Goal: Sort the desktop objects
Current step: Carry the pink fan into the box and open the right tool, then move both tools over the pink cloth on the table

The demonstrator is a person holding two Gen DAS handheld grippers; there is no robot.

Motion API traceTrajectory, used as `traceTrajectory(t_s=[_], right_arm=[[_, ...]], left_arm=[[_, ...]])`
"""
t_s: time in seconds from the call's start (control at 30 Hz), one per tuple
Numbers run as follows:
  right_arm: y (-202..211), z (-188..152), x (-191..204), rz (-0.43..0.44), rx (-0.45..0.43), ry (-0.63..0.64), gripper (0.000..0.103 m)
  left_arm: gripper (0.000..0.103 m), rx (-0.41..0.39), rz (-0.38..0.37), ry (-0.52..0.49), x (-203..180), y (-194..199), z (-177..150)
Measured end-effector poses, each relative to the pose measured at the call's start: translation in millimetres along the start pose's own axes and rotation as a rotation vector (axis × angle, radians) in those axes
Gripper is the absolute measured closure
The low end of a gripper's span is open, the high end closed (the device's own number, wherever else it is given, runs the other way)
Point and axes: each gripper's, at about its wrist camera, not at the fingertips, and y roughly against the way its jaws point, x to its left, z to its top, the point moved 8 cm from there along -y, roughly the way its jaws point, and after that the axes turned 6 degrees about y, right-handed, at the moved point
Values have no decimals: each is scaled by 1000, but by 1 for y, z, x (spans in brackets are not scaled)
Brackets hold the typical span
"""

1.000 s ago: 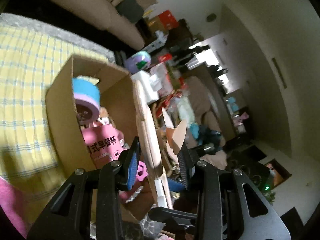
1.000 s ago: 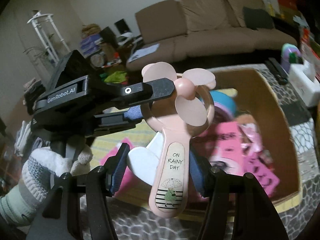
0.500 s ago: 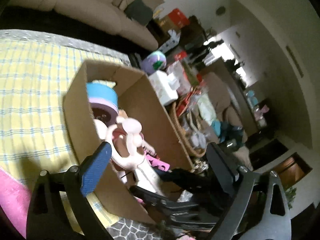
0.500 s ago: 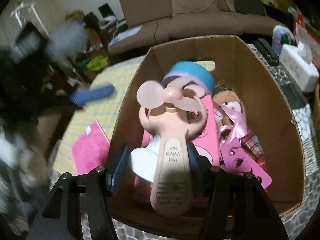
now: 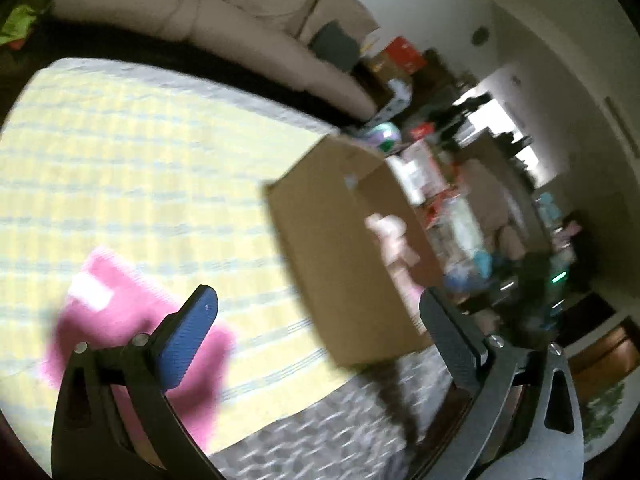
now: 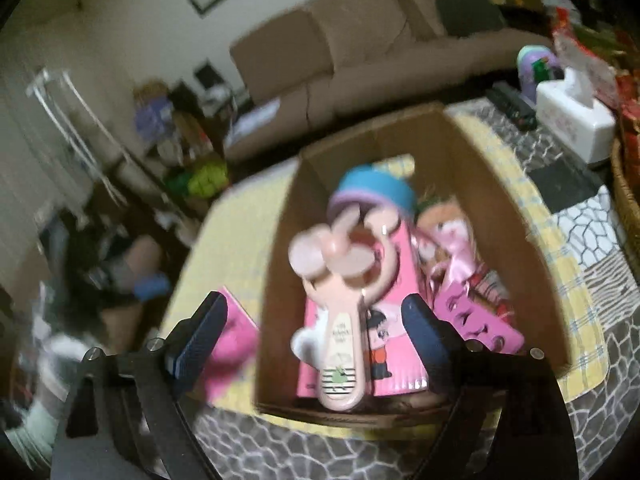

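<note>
A pink hand-held fan (image 6: 344,312) lies in the cardboard box (image 6: 520,216), on a pink carton (image 6: 394,320), beside a blue-and-purple tape roll (image 6: 372,192), a doll (image 6: 452,236) and a pink foam piece (image 6: 476,320). My right gripper (image 6: 316,328) is open and empty, just above the box's near edge. My left gripper (image 5: 316,320) is open and empty, to the left of the box (image 5: 340,248), over the yellow checked cloth (image 5: 140,184). A pink card (image 5: 132,320) lies on the cloth by the left finger. The view is blurred.
A white tissue box (image 6: 572,116), a remote (image 6: 512,108) and a purple toy (image 6: 538,64) stand behind the box on the right. A wicker basket (image 6: 628,208) is at the far right. A brown sofa (image 6: 360,52) is behind the table.
The right gripper opened and let go of the fan, which now lies in the box. The left gripper opened earlier and has swung away to the left of the box.
</note>
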Motion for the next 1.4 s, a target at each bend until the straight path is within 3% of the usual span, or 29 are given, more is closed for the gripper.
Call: traceTrajectory(t_s=[0.07,0.27,0.43,0.73,0.93,1.1,1.4], right_arm=[[14,4,9,40,-46,-13,10],[25,4,68,114,-91,45,7],[-3,-16,124,142,-22,134,7],[-83,-66,188,95,147,293,8],[-147,-94,188,-76,258,457,8],[-188,-108,177,-116,335,499,8],[-226,-113,147,-157,397,482,8]], left_arm=[[1,5,77,-15,24,10,-11],[0,10,177,-12,72,33,-37],[0,17,315,-74,99,39,-53],[0,38,416,-117,129,37,-66],[0,71,455,-130,144,27,-62],[0,82,482,-149,153,18,-55],[0,114,566,-181,173,0,-49]])
